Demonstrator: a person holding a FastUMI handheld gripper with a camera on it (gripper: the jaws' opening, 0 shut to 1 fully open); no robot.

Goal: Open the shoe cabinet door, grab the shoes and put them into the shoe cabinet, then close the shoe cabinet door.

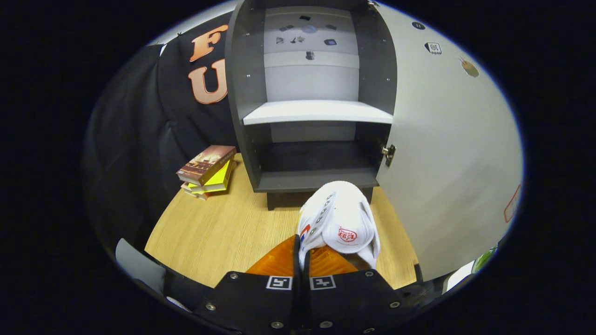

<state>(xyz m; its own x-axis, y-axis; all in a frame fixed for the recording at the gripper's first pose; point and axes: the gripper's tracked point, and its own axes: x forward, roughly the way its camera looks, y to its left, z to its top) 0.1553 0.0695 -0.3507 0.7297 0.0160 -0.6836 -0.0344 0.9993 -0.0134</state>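
Gripper point(301, 260) — fingers drawn close together, pinching the side wall of a white shoe point(342, 218) at its opening; the shoe's toe points ahead toward the cabinet.

Shoe cabinet point(316, 181) — dark carcass standing on the wooden table point(223, 232) just beyond the shoe. Pale door point(447, 153) swung fully open beside the shoe, hinge point(388, 152) visible at its inner edge. One light shelf point(316, 112) across the middle; the lower compartment holds nothing.

Books point(207, 171) — small stack on the table, beside the cabinet, on the side away from the door.
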